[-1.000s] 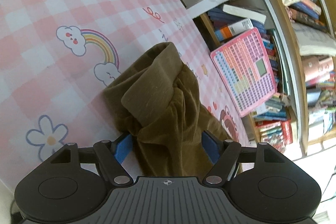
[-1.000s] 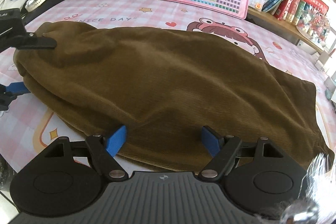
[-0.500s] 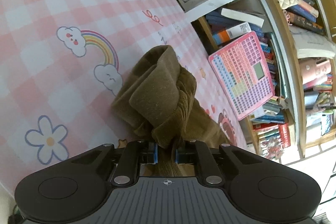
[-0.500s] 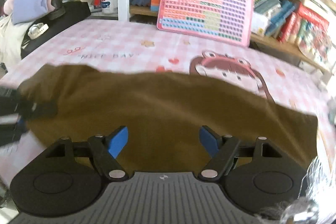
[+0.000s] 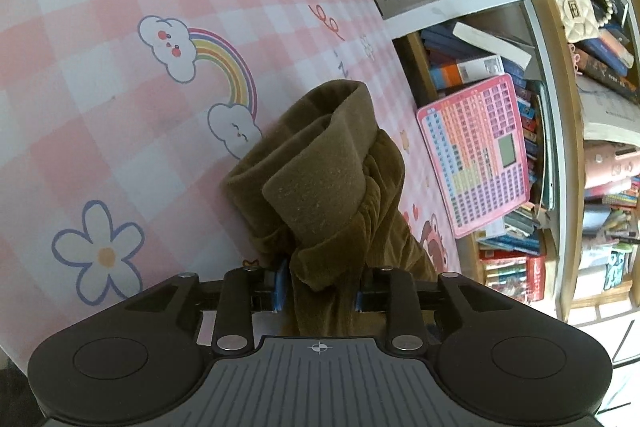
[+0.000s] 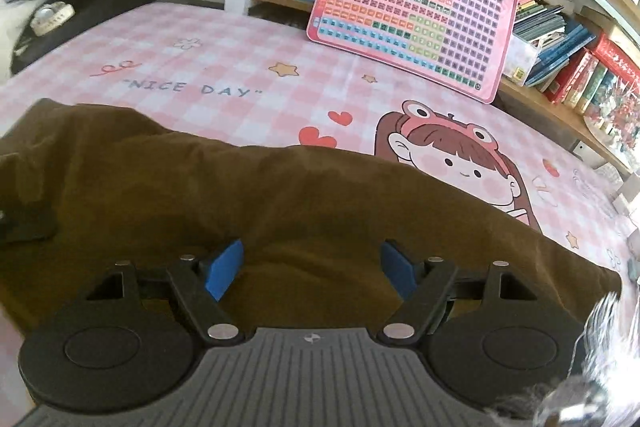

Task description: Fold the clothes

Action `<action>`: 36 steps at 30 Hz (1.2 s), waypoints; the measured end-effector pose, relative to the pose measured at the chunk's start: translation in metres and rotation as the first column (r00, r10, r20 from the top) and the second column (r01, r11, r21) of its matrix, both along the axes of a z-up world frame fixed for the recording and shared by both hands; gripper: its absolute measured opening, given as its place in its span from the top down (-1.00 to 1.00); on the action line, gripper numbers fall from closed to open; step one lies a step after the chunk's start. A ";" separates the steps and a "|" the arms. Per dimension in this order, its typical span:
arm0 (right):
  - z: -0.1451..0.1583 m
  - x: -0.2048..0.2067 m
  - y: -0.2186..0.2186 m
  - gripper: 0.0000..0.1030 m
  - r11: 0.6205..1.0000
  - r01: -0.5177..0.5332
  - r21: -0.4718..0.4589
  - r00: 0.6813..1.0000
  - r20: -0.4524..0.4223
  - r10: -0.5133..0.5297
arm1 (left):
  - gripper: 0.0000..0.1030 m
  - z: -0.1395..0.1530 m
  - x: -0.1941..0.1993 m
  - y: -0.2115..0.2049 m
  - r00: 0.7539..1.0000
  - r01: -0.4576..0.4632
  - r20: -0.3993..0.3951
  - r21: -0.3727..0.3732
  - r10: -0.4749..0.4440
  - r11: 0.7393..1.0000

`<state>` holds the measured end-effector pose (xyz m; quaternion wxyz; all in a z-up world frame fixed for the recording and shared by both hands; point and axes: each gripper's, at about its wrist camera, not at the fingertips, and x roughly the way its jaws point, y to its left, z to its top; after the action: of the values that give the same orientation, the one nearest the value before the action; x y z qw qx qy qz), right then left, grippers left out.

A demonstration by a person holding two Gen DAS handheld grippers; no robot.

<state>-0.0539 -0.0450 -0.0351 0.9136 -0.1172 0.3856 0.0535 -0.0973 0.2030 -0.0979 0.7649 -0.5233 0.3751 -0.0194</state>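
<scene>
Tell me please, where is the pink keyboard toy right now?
In the right wrist view, the pink keyboard toy leans against the bookshelf, beyond the brown garment.

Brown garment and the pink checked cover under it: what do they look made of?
Brown garment: soft matte fabric with a short nap, probably corduroy or velour; faint ribbing, thick soft folds, gathered seam. Pink checked cover: smooth printed sheet lying flat with few wrinkles, cotton or wipeable plastic; cannot tell which.

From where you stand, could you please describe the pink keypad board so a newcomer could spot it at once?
Find the pink checked tablecloth and follow it to the far edge by the bookshelf. Leaning there against the books is the pink keypad board. Unlike the books around it, it is a flat panel of small coloured keys with a grey screen near the top.
</scene>
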 end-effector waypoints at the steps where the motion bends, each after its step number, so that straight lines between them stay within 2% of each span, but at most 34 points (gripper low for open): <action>1: 0.003 -0.006 -0.001 -0.46 1.000 -0.005 0.005 1.000 -0.005 0.005 | 0.49 0.000 0.000 0.000 1.000 -0.005 -0.003 -0.004 0.005 1.000; 5: 0.001 -0.048 -0.002 -0.46 0.999 -0.029 0.020 0.997 -0.068 0.030 | 0.54 -0.002 0.002 -0.001 1.000 -0.011 -0.003 -0.010 0.011 1.000; 8: -0.005 -0.074 0.002 -0.45 0.999 -0.027 0.022 0.998 -0.053 0.028 | 0.61 -0.002 0.002 -0.001 1.000 -0.001 0.003 0.004 0.001 1.000; 11: -0.006 -0.074 0.004 -0.46 0.999 -0.041 0.012 0.998 -0.044 0.041 | 0.71 0.004 0.003 -0.004 0.999 0.022 0.024 0.043 -0.023 0.999; 13: -0.007 -0.070 0.004 -0.49 0.998 -0.055 0.016 0.997 -0.046 0.055 | 0.73 0.019 0.002 -0.011 0.995 0.057 0.072 0.105 -0.065 0.993; 15: -0.007 -0.067 0.003 -0.49 0.998 -0.060 0.023 0.997 -0.047 0.061 | 0.74 0.038 0.002 -0.024 0.984 0.099 0.124 0.196 -0.125 0.976; 18: -0.006 -0.065 -0.002 -0.49 0.996 -0.069 0.053 0.996 -0.051 0.071 | 0.74 0.067 0.000 -0.049 0.954 0.154 0.185 0.369 -0.235 0.917; 20: -0.004 -0.062 -0.011 -0.50 0.992 -0.074 0.098 0.994 -0.070 0.081 | 0.74 0.084 -0.003 -0.068 0.929 0.175 0.204 0.492 -0.309 0.853; 23: 0.006 -0.061 -0.036 -0.52 0.982 -0.047 0.184 0.994 -0.087 0.064 | 0.74 0.102 -0.005 -0.095 0.910 0.185 0.187 0.618 -0.371 0.764; 26: 0.018 -0.065 -0.075 -0.53 0.967 0.015 0.253 0.997 -0.077 0.005 | 0.73 0.115 -0.006 -0.123 0.894 0.194 0.140 0.736 -0.427 0.649; 28: 0.023 -0.069 -0.102 -0.53 0.956 0.057 0.288 0.996 -0.076 -0.037 | 0.73 0.119 -0.008 -0.143 0.879 0.204 0.099 0.805 -0.466 0.556; 31: 0.026 -0.079 -0.143 -0.53 0.933 0.128 0.337 0.991 -0.087 -0.104 | 0.73 0.123 -0.011 -0.178 0.850 0.215 0.028 0.893 -0.526 0.395; 35: 0.023 -0.094 -0.189 -0.53 0.898 0.210 0.386 0.977 -0.120 -0.177 | 0.70 0.114 -0.016 -0.229 0.798 0.233 -0.086 0.957 -0.597 0.174; 36: 0.021 -0.097 -0.198 -0.53 0.893 0.222 0.392 0.974 -0.129 -0.186 | 0.61 0.110 -0.016 -0.242 0.782 0.242 -0.120 0.963 -0.612 0.121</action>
<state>-0.1505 -0.2427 -0.0139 0.9008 0.1177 0.4161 0.0410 -0.1136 -0.0395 0.0125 0.9244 0.1846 0.3200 -0.0948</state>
